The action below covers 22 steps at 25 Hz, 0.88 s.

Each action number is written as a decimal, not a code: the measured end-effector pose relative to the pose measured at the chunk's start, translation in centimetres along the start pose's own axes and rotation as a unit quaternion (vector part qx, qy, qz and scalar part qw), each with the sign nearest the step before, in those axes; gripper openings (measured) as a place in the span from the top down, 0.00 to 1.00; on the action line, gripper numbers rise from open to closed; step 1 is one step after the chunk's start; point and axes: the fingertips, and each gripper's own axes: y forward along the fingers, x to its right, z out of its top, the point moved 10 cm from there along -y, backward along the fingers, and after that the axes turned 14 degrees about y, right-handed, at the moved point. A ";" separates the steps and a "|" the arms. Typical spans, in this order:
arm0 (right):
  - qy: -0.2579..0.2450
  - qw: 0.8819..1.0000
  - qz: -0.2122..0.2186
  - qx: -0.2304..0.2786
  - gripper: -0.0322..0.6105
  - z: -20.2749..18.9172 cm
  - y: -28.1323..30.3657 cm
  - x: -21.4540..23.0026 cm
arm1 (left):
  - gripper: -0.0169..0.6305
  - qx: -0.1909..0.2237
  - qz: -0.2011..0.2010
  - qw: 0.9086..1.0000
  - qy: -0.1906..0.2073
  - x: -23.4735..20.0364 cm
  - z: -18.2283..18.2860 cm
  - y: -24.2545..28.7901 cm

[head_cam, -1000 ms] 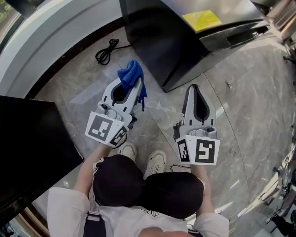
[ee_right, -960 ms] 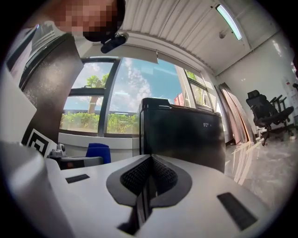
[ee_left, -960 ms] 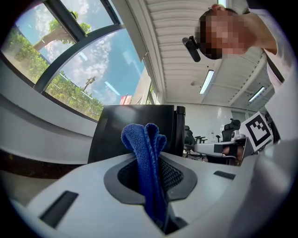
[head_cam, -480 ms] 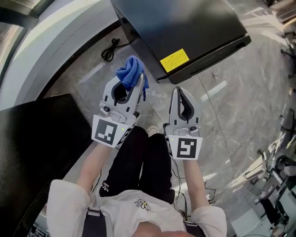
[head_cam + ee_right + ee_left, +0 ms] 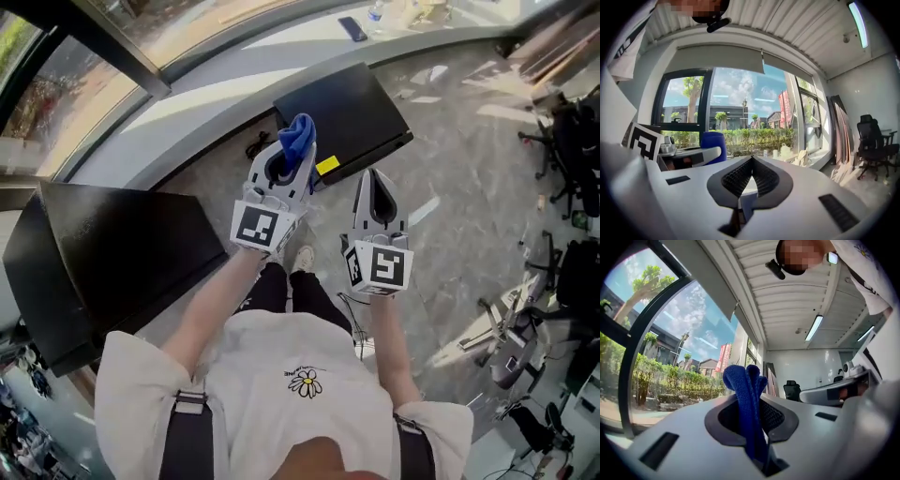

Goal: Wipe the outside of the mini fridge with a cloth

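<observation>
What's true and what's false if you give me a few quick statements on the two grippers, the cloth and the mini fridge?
1. The left gripper is shut on a blue cloth. True.
2. The right gripper also holds a cloth. False: its jaws are together with nothing between them.
3. The mini fridge is white. False: it is black.
4. A yellow sticker sits on the mini fridge. True.
5. The blue cloth is spread flat on the floor. False: it is bunched between the left gripper's jaws and sticks out past their tips.
</observation>
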 end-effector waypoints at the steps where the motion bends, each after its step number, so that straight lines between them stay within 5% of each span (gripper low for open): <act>1: -0.003 1.000 -0.002 0.016 0.93 2.2 -0.9 -0.7 | 0.89 0.008 0.003 1.000 0.000 -0.2 2.0 -0.4; 5: 0.024 0.998 -0.031 0.056 0.93 5.7 -3.8 -1.4 | 0.89 0.031 -0.003 1.000 0.003 0.6 5.9 -3.1; 12: -0.004 0.997 -0.034 0.069 0.93 7.9 -6.2 -1.8 | 0.89 0.073 0.012 0.997 0.001 1.7 9.0 -5.1; 22: 0.004 0.995 -0.046 0.083 0.93 7.4 -6.5 -2.8 | 0.89 0.039 -0.006 0.999 0.003 2.9 9.0 -5.8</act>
